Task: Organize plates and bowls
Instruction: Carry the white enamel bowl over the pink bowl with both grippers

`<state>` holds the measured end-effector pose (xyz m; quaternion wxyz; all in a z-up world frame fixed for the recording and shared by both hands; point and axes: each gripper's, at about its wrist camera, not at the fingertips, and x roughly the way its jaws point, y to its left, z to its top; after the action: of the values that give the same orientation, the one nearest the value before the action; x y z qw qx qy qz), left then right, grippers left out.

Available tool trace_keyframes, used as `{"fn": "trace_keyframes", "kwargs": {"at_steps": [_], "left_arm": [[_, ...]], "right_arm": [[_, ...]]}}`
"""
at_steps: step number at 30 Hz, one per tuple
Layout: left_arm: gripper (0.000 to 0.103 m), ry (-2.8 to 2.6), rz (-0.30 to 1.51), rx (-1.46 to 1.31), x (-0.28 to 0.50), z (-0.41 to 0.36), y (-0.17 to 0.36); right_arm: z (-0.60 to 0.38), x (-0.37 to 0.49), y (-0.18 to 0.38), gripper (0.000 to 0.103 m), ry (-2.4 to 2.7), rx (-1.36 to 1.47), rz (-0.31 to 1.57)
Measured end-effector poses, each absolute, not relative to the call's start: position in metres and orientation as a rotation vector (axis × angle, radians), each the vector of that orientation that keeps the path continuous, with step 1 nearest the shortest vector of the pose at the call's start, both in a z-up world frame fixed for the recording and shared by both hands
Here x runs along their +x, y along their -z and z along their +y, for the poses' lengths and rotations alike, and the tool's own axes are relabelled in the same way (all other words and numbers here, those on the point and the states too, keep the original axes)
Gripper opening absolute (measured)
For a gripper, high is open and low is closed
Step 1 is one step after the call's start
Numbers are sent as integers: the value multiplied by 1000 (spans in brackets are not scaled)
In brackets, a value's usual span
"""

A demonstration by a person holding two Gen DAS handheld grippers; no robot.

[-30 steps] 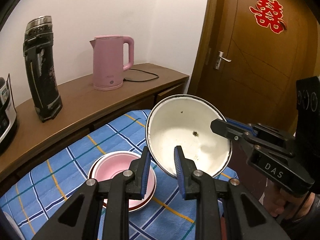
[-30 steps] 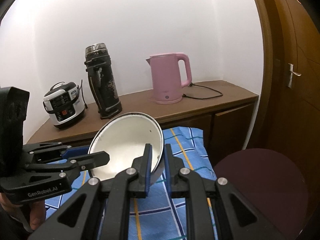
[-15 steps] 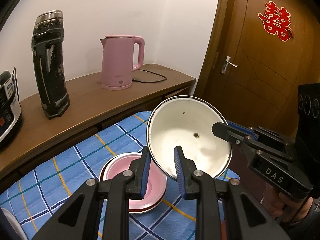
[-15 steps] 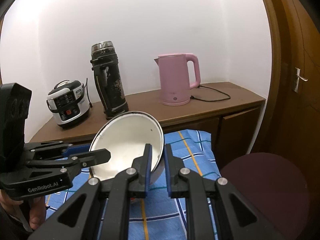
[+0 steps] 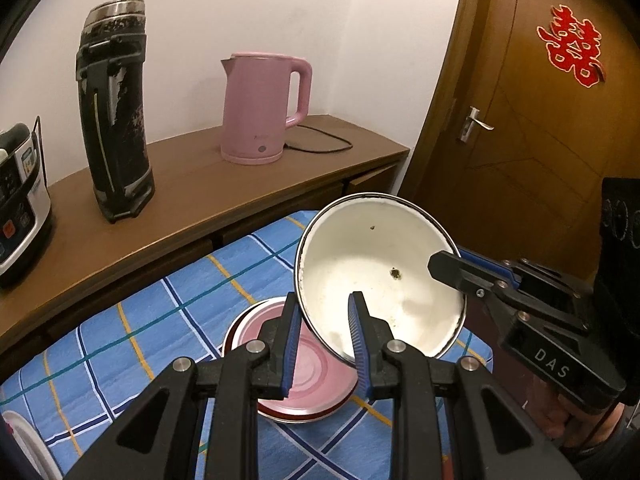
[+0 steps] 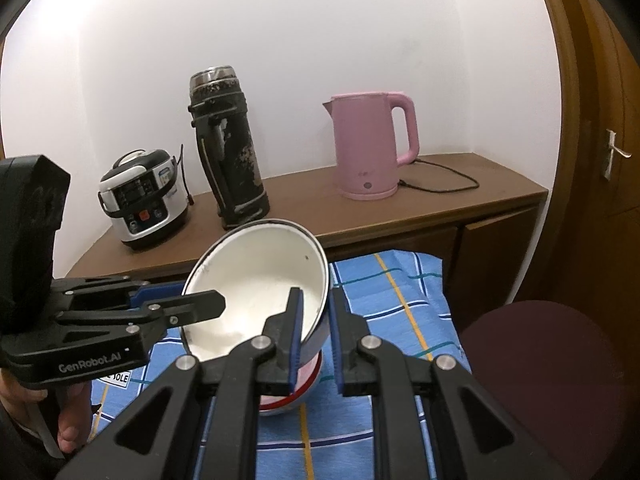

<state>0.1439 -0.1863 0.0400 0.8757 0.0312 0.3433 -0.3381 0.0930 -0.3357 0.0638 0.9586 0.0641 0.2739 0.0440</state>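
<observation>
A white enamel bowl [image 5: 376,280] [image 6: 256,280] hangs tilted in the air, held from two sides. My left gripper [image 5: 323,340] is shut on its near rim, one pad inside and one outside. My right gripper [image 6: 316,332] is shut on the opposite rim; in the left wrist view the right gripper [image 5: 452,270] reaches in from the right. In the right wrist view the left gripper [image 6: 188,300] comes in from the left. Below the held bowl a pink bowl [image 5: 308,380] [image 6: 298,394] stands on the blue checked tablecloth [image 5: 168,312], partly hidden by the fingers.
Behind the table runs a wooden sideboard [image 5: 192,192] with a pink kettle [image 5: 260,108], a tall black flask [image 5: 114,120] and a rice cooker [image 6: 144,196]. A brown door [image 5: 540,140] is at the right, a dark round stool [image 6: 540,368] beside the table. A white dish edge [image 5: 16,432] shows bottom left.
Both grippers have carried the white bowl sideways to the left; it now hangs more directly over the pink bowl. The grips are unchanged.
</observation>
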Motion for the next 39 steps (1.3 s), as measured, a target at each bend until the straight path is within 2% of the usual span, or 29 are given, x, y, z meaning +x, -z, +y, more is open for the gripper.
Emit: {"fn": "trace_keyframes", "kwargs": {"at_steps": [39], "left_arm": [[26,607,816,105,178,-177,-15]], "right_arm": [[-313,114,-34,14,-151,134,644]]}}
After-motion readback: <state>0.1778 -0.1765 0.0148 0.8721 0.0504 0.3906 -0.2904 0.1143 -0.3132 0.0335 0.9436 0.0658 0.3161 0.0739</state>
